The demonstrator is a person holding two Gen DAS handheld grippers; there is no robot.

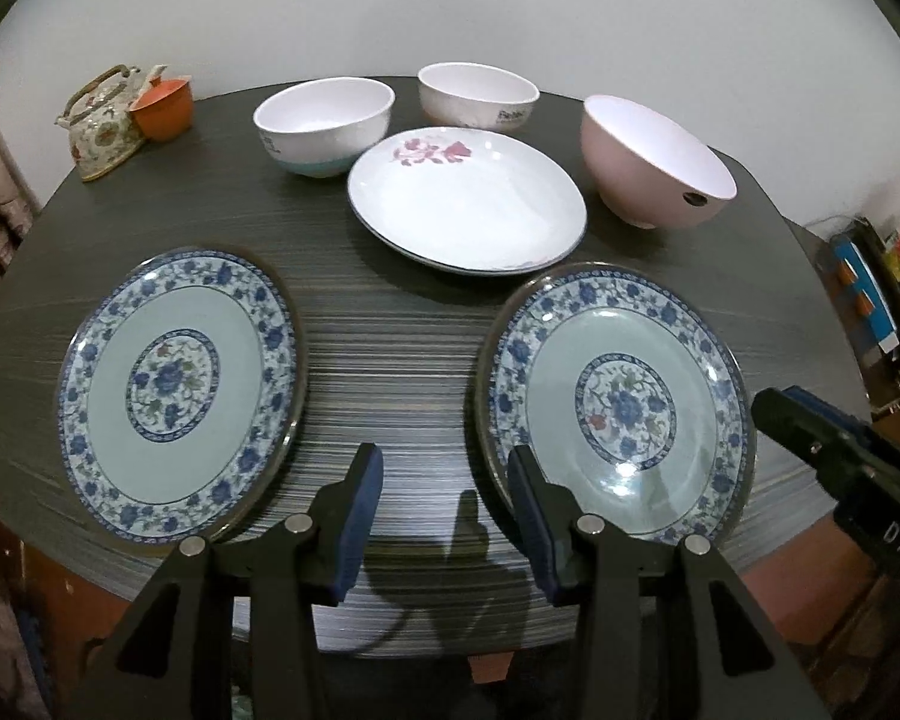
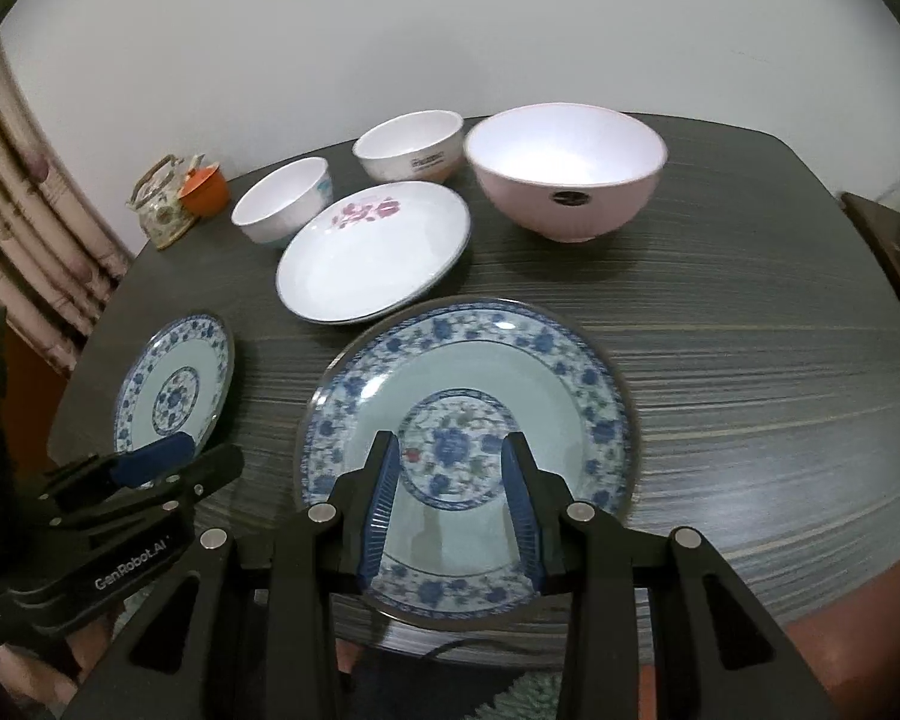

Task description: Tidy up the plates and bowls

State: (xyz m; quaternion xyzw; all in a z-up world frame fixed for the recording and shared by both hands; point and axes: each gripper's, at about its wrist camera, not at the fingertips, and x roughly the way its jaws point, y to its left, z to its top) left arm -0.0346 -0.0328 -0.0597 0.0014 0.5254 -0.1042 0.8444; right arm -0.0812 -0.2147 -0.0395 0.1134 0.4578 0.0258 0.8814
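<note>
Nothing stacked yet: I see two blue plates (image 2: 468,450) (image 2: 171,381), white plate (image 2: 375,255) at 11 o'clock, three bowls (image 2: 564,171) (image 2: 411,144) (image 2: 282,198) loose; both grippers (image 1: 444,510) (image 2: 450,504) apart, empty.

Each claw is built of matte black angular arms with triangular cut-outs, joined by round silver pivot pins, and its fingers are faced with ribbed blue pads. At the lower left of the right wrist view, the left claw (image 2: 168,462) is marked "GenRobot.AI" in white; at the right edge of the left wrist view, white letters "DAS" are seen on the right claw (image 1: 810,420).
</note>
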